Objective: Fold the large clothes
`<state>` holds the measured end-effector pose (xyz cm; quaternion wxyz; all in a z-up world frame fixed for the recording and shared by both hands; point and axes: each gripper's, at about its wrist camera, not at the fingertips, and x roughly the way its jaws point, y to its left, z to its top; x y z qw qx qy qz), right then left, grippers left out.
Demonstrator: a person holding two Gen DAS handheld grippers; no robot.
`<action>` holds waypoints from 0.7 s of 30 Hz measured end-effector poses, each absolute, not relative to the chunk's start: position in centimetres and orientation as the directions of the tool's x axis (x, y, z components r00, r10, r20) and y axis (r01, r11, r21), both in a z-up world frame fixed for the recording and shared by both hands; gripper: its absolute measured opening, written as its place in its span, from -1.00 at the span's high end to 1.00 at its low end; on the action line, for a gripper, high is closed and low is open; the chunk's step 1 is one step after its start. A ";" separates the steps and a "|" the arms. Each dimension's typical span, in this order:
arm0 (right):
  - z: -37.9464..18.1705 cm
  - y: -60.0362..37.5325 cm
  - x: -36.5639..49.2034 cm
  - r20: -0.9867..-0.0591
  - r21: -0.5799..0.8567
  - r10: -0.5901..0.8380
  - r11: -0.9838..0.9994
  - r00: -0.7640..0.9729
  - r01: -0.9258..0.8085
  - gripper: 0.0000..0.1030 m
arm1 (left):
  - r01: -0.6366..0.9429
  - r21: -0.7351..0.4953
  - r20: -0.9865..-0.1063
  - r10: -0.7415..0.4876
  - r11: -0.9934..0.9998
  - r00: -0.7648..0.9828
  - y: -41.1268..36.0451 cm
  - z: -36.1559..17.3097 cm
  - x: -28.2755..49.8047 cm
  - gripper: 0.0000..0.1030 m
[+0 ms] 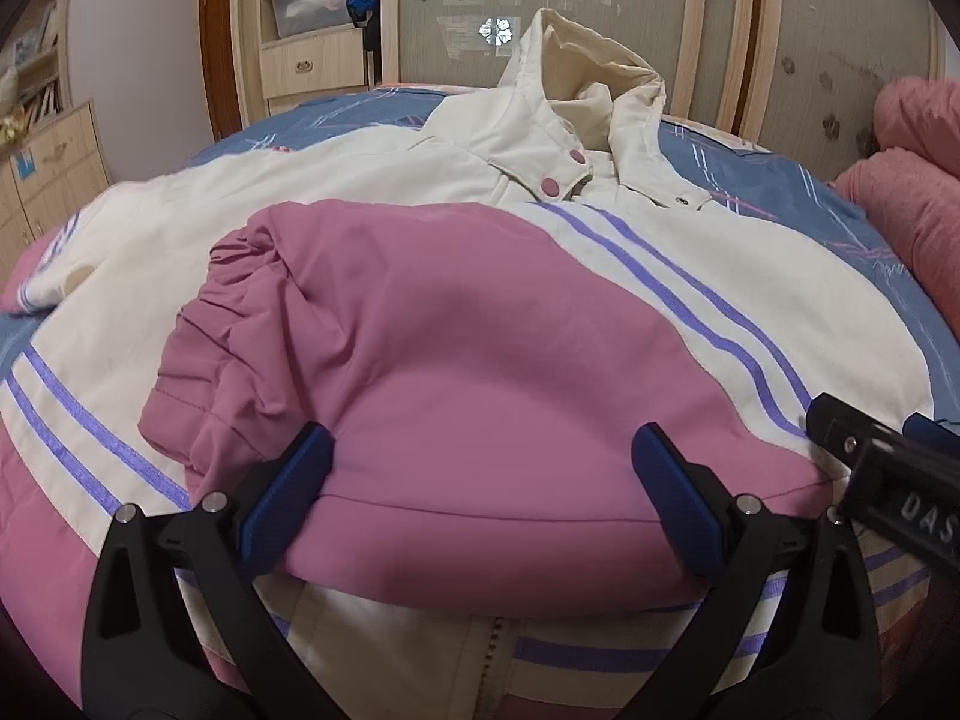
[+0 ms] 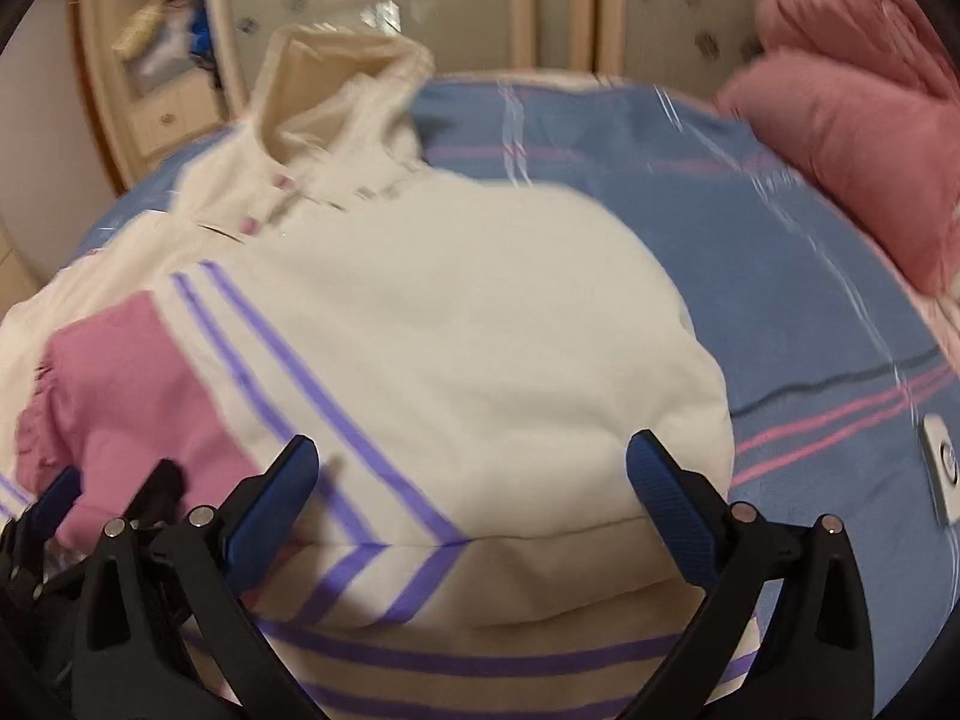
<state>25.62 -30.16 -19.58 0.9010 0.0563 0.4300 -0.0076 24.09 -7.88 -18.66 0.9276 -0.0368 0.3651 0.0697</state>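
Note:
A cream and pink hooded jacket (image 1: 390, 192) with purple stripes lies front up on the bed, hood (image 1: 588, 96) at the far end. Its pink sleeve (image 1: 450, 330) is folded across the chest, cuff to the left. My left gripper (image 1: 483, 468) is open, its blue pads straddling the near edge of that sleeve. In the right wrist view, my right gripper (image 2: 474, 456) is open over the cream shoulder part of the jacket (image 2: 480, 312), at its folded near edge. Neither gripper holds cloth. The right tool's black body (image 1: 888, 480) shows at the left view's right edge.
The blue striped bedsheet (image 2: 780, 300) spreads to the right of the jacket. Pink pillows (image 2: 852, 120) are piled at the far right. A wardrobe with frosted doors (image 1: 600, 0) and a shelf holding a storage box (image 1: 312, 6) stand behind the bed.

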 end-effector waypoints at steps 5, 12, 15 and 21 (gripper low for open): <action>-18.7 -30.9 24.4 -0.719 0.136 0.046 0.988 0.694 0.075 -0.97 | -0.161 -0.123 -0.714 0.025 0.979 0.700 -5.8 -17.0 23.9 -0.96; -18.6 -31.3 23.8 -0.703 0.134 0.035 0.987 0.710 0.084 -0.97 | -0.213 -0.264 -0.537 0.040 0.941 0.842 5.9 -8.9 19.3 -0.96; -19.2 -29.1 24.2 -0.713 -0.004 -0.060 0.997 0.699 0.082 -0.97 | -0.352 -0.173 -0.566 0.200 0.920 0.800 12.9 -8.6 20.0 -0.96; -19.7 -28.7 24.5 -0.716 -0.043 -0.080 0.997 0.693 0.071 -0.97 | -0.487 -0.375 -0.691 0.111 0.789 0.714 28.3 -13.2 22.1 -0.96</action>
